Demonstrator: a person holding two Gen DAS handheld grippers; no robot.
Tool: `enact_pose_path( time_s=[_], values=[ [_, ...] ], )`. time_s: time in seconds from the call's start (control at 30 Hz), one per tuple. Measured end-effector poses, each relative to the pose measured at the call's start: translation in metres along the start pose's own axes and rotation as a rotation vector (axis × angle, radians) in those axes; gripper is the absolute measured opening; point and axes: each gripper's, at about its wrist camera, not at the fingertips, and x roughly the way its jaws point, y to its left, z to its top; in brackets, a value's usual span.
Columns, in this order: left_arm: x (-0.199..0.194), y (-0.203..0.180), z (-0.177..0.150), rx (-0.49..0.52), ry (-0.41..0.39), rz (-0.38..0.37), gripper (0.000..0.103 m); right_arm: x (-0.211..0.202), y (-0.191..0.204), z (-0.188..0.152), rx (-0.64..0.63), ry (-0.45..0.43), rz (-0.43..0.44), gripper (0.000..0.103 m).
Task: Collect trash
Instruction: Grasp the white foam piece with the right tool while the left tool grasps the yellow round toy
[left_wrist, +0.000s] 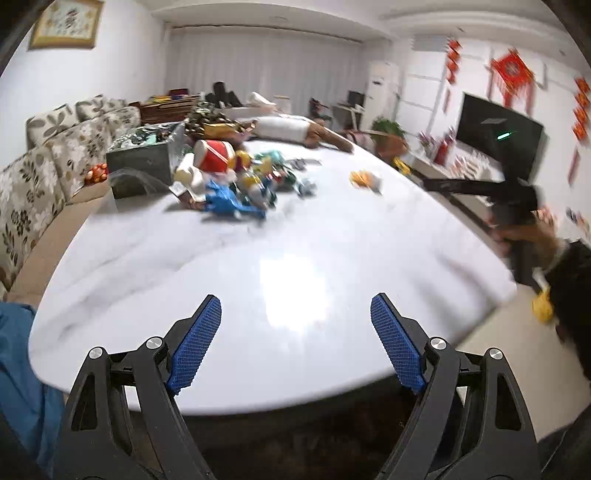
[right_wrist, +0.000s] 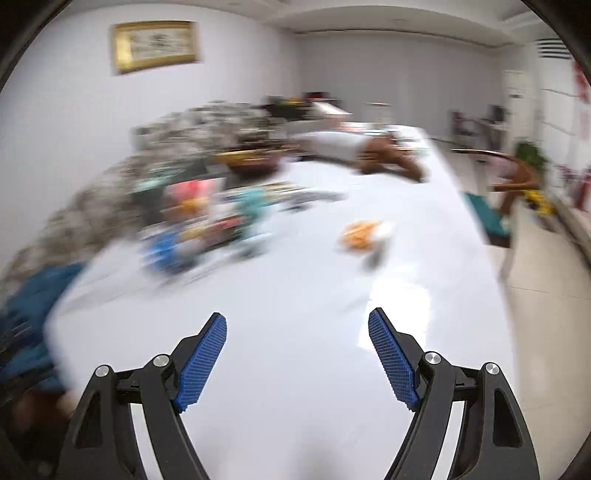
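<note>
In the left wrist view, the left gripper (left_wrist: 295, 314) hangs over the near end of the white table (left_wrist: 332, 240), its jaws wide apart and empty. The pile of trash (left_wrist: 236, 177) lies far ahead to the left, and an orange wrapper (left_wrist: 364, 180) ahead to the right. The right gripper (left_wrist: 517, 199) is at the far right, blurred, held by a hand (left_wrist: 532, 236).

In the right wrist view, the right gripper (right_wrist: 297, 332) also stands apart, holding nothing, tilted down over the table (right_wrist: 314, 295). The orange wrapper (right_wrist: 360, 232) lies well ahead, slightly right, with its long axis across the view; the blurred pile (right_wrist: 207, 225) is ahead to the left.

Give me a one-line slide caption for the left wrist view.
Open left gripper hovers over the white table's near edge, facing a pile of colourful trash.

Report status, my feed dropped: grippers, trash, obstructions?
Left gripper open, empty. Right gripper open, empty. Trash pile and orange scrap uncollected. Path clear.
</note>
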Motion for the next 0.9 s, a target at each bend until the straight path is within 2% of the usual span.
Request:
enact_pose_path(
  time_s=[0.13,0.27,0.33,0.37,0.4,0.43,0.5,0.57,0.73,0.8,0.9],
  values=[
    [0.027,0.010,0.017,-0.085,0.009,-0.019,0.081,0.076,-0.033,0.040,0.092,0.009,-0.144,0.073],
    [0.049,0.019,0.021,-0.093,0.049,-0.009,0.081,0.126,-0.066,0.047,0.173,0.067,-0.133,0.062],
    [0.057,0.021,0.023,-0.087,0.063,-0.006,0.081,0.149,-0.076,0.054,0.159,0.101,-0.156,0.051],
    [0.062,0.021,0.025,-0.082,0.069,-0.004,0.081,0.159,-0.076,0.054,0.162,0.121,-0.156,0.042],
    [0.063,0.018,0.026,-0.078,0.073,-0.003,0.081,0.160,-0.081,0.056,0.196,0.110,-0.118,0.028],
    [0.067,0.016,0.029,-0.072,0.078,-0.003,0.081,0.160,-0.085,0.056,0.227,0.114,-0.089,0.022],
    [0.073,0.012,0.034,-0.067,0.085,-0.004,0.081,0.145,-0.085,0.052,0.273,0.113,-0.044,0.021],
    [0.087,0.005,0.044,-0.054,0.090,0.004,0.081,0.117,-0.076,0.038,0.286,0.088,0.072,0.021],
    [0.128,0.001,0.080,-0.013,0.067,0.079,0.081,0.051,-0.040,0.008,0.198,0.063,0.182,0.021],
    [0.140,0.011,0.095,-0.007,0.052,0.113,0.081,0.029,-0.028,-0.005,0.175,0.055,0.212,0.021],
    [0.154,0.032,0.105,-0.003,0.067,0.118,0.081,0.007,-0.014,-0.026,0.147,0.055,0.259,0.021]
  ],
)
